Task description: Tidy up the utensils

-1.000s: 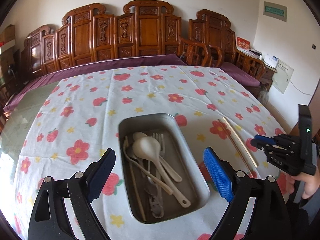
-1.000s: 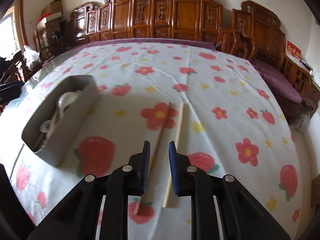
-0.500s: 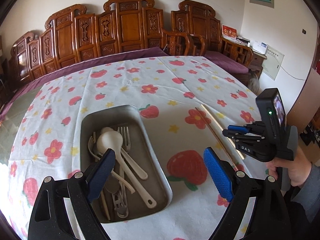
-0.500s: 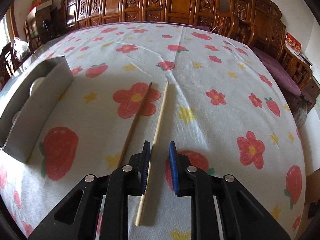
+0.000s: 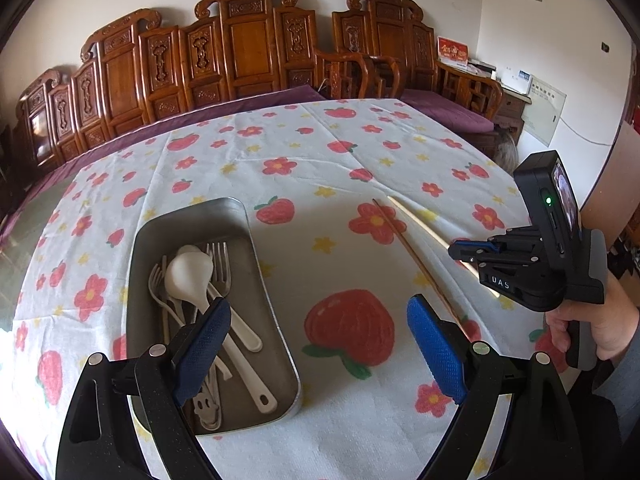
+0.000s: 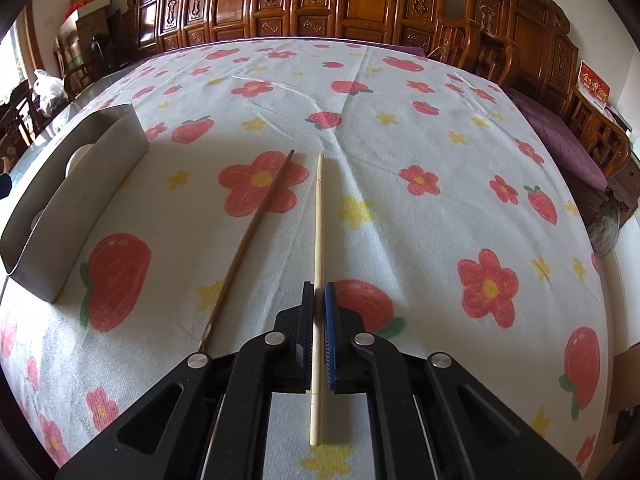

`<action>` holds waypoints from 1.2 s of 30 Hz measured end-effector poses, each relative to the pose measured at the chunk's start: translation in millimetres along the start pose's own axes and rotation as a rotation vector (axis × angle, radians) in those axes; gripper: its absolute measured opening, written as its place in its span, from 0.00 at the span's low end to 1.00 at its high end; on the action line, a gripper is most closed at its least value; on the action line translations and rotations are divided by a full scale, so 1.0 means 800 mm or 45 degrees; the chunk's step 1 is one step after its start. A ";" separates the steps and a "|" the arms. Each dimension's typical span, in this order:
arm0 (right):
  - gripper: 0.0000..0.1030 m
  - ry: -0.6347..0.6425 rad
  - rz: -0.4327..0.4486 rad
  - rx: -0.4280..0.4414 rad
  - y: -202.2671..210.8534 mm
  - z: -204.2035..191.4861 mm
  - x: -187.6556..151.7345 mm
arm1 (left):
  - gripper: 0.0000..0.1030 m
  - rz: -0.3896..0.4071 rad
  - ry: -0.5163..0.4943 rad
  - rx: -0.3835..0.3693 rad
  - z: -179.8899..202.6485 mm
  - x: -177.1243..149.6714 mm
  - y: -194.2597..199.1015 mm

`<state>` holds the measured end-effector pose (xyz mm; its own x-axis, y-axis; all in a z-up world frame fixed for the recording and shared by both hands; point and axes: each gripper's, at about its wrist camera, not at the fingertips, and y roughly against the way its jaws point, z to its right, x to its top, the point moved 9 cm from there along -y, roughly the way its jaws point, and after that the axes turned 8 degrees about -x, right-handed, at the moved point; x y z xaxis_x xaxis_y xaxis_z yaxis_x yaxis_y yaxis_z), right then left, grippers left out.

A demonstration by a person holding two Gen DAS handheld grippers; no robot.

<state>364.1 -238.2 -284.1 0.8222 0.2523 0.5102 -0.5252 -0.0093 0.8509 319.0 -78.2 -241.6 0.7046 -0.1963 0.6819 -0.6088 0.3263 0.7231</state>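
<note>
Over the tablecloth (image 6: pixel 440 128), right gripper (image 6: pixel 319 292) pinches pale chopstick (image 6: pixel 319 216).

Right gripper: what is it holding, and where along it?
The right gripper is shut on the pale chopstick, near its near end. The left gripper holds nothing.

Cloth on the bench (image 6: pixel 400 208): white, printed with red flowers, red strawberries, yellow stars
Rectangular metal tray (image 5: pixel 268 280): dull silver-grey
Plastic spoon (image 5: pixel 188 276): white
Thin chopsticks: pale bamboo (image 6: pixel 319 216); dark brown (image 6: pixel 256 220)
Tongs' pads (image 5: pixel 436 348): blue (frames black)

Matt metal tray (image 5: pixel 264 264); wooden chopsticks (image 6: pixel 318 216)
</note>
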 end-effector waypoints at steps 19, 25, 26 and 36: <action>0.06 -0.141 0.054 0.044 0.011 0.034 0.016 | 0.83 -0.069 -0.045 -0.021 0.050 0.022 -0.052; 0.06 -0.162 0.057 0.054 0.012 0.039 0.015 | 0.70 -0.119 -0.042 -0.052 0.066 0.023 -0.095; 0.06 -0.167 0.052 0.060 0.010 0.040 0.014 | 0.66 -0.132 -0.038 -0.059 0.068 0.022 -0.103; 0.06 -0.190 0.053 0.086 0.010 0.042 0.014 | 0.41 -0.230 0.004 -0.139 0.096 0.016 -0.152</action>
<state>376.5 -267.6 -267.3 0.8262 0.1037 0.5538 -0.5477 -0.0831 0.8326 374.3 -191.4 -312.4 0.8000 -0.2580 0.5417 -0.4293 0.3847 0.8171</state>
